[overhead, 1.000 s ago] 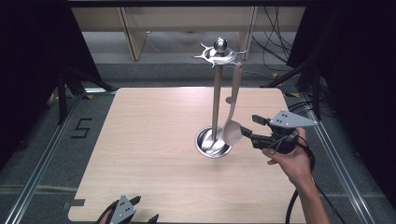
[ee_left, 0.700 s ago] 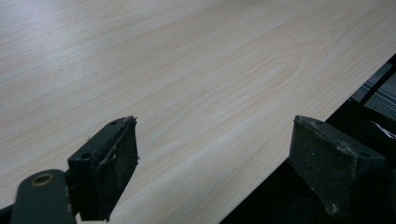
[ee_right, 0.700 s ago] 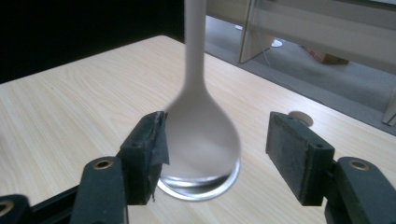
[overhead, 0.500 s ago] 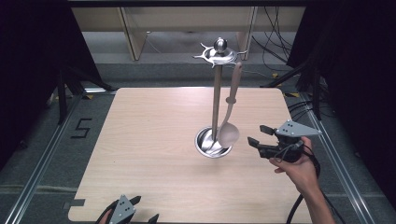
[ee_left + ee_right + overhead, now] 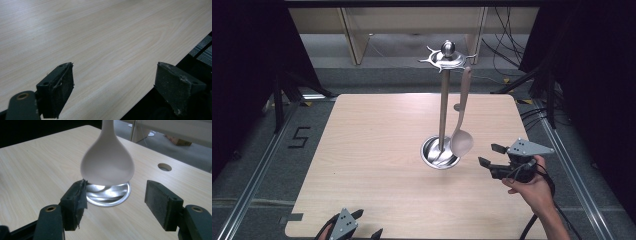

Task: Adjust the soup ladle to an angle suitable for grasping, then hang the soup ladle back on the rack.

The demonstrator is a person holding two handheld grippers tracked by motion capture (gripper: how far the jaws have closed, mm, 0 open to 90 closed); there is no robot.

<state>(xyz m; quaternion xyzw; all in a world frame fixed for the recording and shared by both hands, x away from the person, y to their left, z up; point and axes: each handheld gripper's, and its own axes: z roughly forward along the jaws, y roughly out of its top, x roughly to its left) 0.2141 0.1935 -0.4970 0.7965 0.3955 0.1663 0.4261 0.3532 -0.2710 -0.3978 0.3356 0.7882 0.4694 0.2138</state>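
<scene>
Both grippers are empty with jaws spread wide. Held in the person's hand (image 5: 532,187), the right gripper (image 5: 492,155) hovers over the table (image 5: 372,150) at about 4 o'clock from the stand's base (image 5: 439,152), near it but clear of it. Its own view looks straight at the pale ladle bowl (image 5: 107,162), which hangs just ahead of the open jaws and above the base. The left gripper (image 5: 357,229) sits low at the table's near edge, around 7 o'clock from the stand (image 5: 443,100), well apart from everything.

The ladle (image 5: 461,120) hangs by its handle from the stand's top ring at 12 o'clock, bowl down, dangling beside the pole.

Risks, as I judge them: the ladle hangs freely, so a nudge from a jaw could set it swinging or knock it off its hook. The stand looks tall and narrow-footed, so a sideways pull may tip it.

The shiny dish-like base is the only container; it appears to hold nothing, with only the pole rising from it.
</scene>
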